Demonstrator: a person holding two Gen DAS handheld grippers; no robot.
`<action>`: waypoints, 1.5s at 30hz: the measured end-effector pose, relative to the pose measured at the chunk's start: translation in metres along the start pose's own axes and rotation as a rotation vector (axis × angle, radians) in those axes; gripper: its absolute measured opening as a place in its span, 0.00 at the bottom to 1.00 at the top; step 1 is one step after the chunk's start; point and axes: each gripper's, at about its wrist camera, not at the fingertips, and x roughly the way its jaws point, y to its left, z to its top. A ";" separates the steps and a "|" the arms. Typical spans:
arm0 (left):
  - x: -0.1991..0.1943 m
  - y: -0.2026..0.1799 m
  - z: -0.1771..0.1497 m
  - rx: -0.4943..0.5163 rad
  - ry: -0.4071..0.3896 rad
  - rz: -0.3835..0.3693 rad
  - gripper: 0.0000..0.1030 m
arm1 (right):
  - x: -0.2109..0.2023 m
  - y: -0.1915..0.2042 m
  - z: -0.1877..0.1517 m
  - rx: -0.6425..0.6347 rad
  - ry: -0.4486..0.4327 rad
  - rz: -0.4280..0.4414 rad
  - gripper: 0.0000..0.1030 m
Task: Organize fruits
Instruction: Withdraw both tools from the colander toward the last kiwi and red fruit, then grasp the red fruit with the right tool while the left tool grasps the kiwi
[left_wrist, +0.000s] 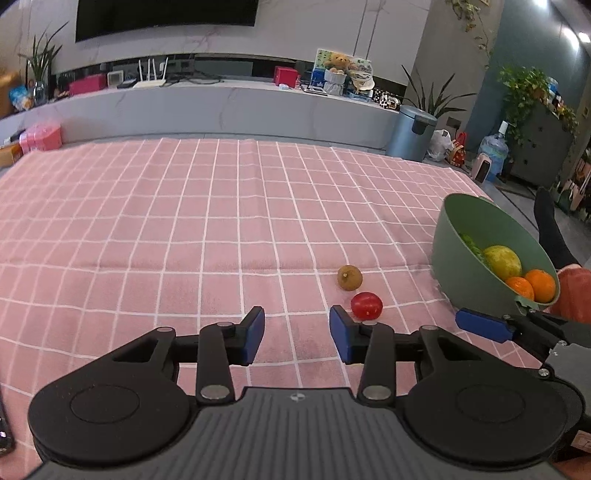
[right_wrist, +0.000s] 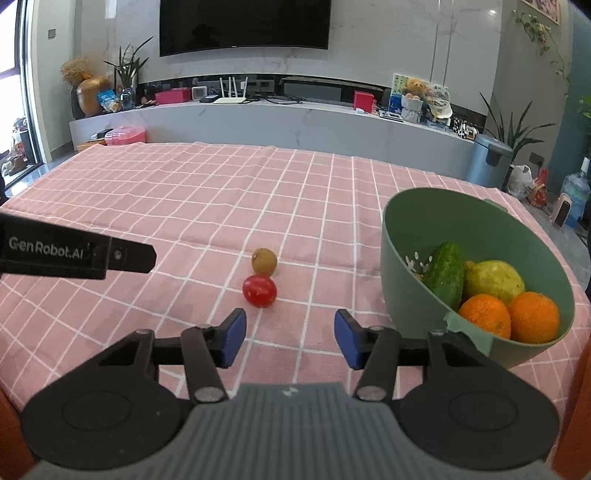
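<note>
A red tomato (left_wrist: 366, 305) (right_wrist: 259, 290) and a small brown fruit (left_wrist: 349, 277) (right_wrist: 264, 261) lie side by side on the pink checked tablecloth (left_wrist: 221, 229). A green bowl (left_wrist: 458, 258) (right_wrist: 402, 236) at the right holds two oranges (right_wrist: 509, 317), a yellow-green fruit (right_wrist: 493, 280) and a cucumber (right_wrist: 445, 273). My left gripper (left_wrist: 297, 334) is open and empty, just short of the tomato. My right gripper (right_wrist: 290, 339) is open and empty, near the bowl's front rim, with the tomato ahead to the left.
The left gripper's body (right_wrist: 74, 253) shows at the left of the right wrist view. The right gripper's finger (left_wrist: 484, 325) reaches in beside the bowl in the left wrist view. Beyond the table stand a TV console (right_wrist: 258, 118) and a blue bin (right_wrist: 487, 162).
</note>
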 end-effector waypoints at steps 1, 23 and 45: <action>0.003 0.002 -0.001 -0.011 0.003 -0.005 0.43 | 0.003 0.000 0.001 0.005 0.005 0.001 0.46; 0.039 0.022 0.001 -0.073 0.066 -0.066 0.32 | 0.062 0.016 0.021 0.013 0.055 0.062 0.31; 0.080 -0.017 0.029 0.169 0.134 -0.126 0.31 | 0.064 -0.004 0.022 0.070 0.100 -0.067 0.23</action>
